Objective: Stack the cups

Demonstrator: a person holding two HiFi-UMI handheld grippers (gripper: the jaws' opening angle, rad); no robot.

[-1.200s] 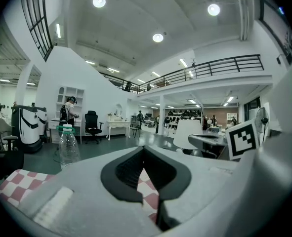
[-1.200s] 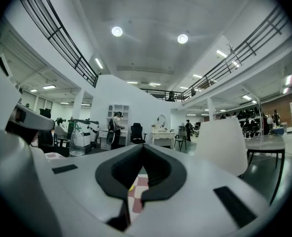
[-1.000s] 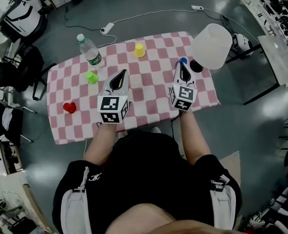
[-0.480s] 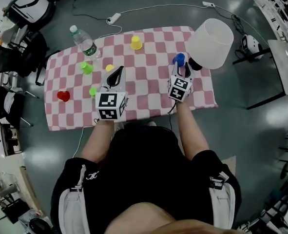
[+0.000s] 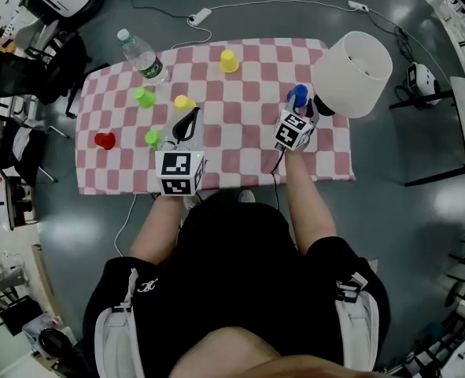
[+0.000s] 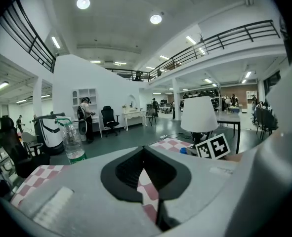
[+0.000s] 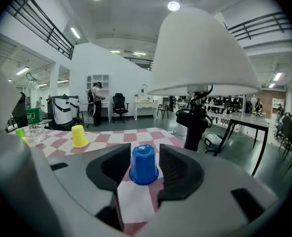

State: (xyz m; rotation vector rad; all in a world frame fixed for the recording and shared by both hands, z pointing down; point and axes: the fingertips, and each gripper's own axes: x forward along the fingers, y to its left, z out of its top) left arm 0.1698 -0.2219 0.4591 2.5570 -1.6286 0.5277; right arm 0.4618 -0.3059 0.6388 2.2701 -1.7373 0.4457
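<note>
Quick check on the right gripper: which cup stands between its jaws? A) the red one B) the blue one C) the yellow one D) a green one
B: the right gripper view shows the blue cup standing upside down on the checked cloth between the jaws of the right gripper, which are opening and do not touch it.

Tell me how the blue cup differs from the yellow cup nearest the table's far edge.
The blue cup stands between the right gripper's opening jaws, not yet gripped; the yellow cup stands alone in the open. The blue cup sits beside the lamp; the yellow cup sits by the far edge. Both stand upside down on the checked cloth.
</note>
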